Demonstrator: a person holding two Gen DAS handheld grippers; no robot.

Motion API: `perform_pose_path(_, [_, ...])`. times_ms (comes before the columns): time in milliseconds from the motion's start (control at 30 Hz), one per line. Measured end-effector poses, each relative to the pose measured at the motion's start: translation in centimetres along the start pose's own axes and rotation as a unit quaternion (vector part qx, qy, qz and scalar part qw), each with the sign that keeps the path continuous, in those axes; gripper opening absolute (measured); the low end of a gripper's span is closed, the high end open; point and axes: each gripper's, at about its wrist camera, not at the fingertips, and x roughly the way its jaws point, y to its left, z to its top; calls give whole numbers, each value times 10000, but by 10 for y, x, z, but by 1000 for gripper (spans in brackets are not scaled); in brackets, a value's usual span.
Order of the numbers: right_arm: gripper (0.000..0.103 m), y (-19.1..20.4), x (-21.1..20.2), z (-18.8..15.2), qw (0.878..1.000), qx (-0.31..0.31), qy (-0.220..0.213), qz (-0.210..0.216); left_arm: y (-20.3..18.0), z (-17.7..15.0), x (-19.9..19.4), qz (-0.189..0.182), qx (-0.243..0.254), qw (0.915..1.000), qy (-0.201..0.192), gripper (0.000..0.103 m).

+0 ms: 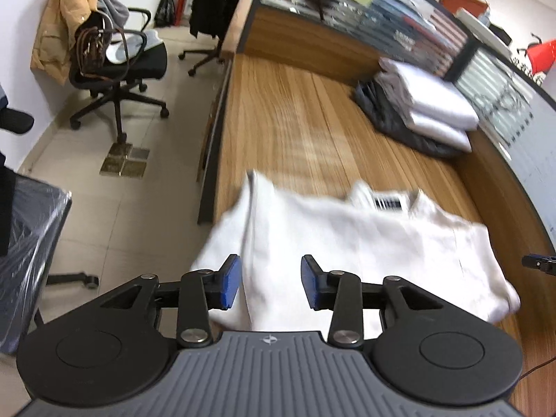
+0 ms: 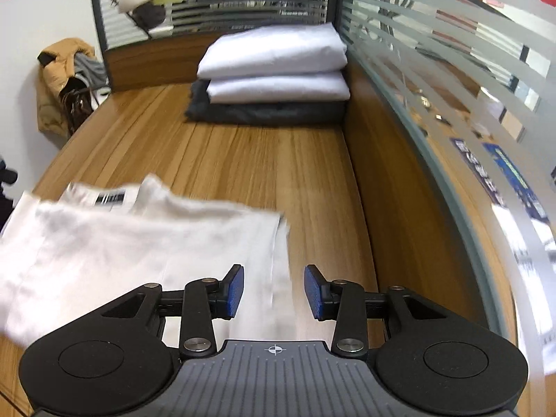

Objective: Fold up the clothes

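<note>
1. I see a white shirt (image 1: 347, 243) lying on the wooden bench (image 1: 295, 121). It looks partly folded, with its collar and label on the side away from me.
2. My left claw (image 1: 270, 283) is open. Nothing is between its blue pads (image 1: 230, 283). It hangs over the left edge of the shirt.
3. My right claw (image 2: 274, 292) is open too, and it holds nothing. It hangs over the right edge of the shirt (image 2: 139, 243), where the cloth meets the bare bench (image 2: 243, 156).
4. A stack of folded clothes (image 2: 274, 69) sits at the far end of the bench, well apart from the shirt, next to the glass wall (image 2: 451, 87). It has two white pieces on top of a dark one.
5. I think this fold is just laid down, so the next thing is to tidy it or fold once more.
6. To do it well, I should pinch both sides of the shirt at the same spot, level with each other.
7. I should lift both sides together so the cloth stays flat and no wrinkles come.
8. I should keep the edges lined up, so the shirt ends up about the same shape as the ones in the stack.
</note>
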Motion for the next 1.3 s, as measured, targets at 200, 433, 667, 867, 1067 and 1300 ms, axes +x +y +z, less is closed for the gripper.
perform_pose_path(200, [41,11,-9,-40,9999,56,133,-60,-25,-38,-14,-305,469,9982,227,42])
perform_pose_path(433, [40,20,9,-68,9983,-289,354,-353,-50,-60,9,-92,1133,9906,759,39])
perform_pose_path(667, [18,-4,4,-62,9986,-71,258,-449,-55,-65,30,281,1355,9848,1052,35])
perform_pose_path(867, [18,-24,4,-62,9965,50,393,-730,-55,-63,31,333,1438,9833,1065,35])
perform_pose_path(1067, [24,-13,-7,-60,9994,288,-32,-162,-52,-58,15,250,1222,9882,892,35])
perform_pose_path(1300, [23,-5,32,-68,9975,-52,422,-570,-36,-50,-14,349,1034,9918,663,39])
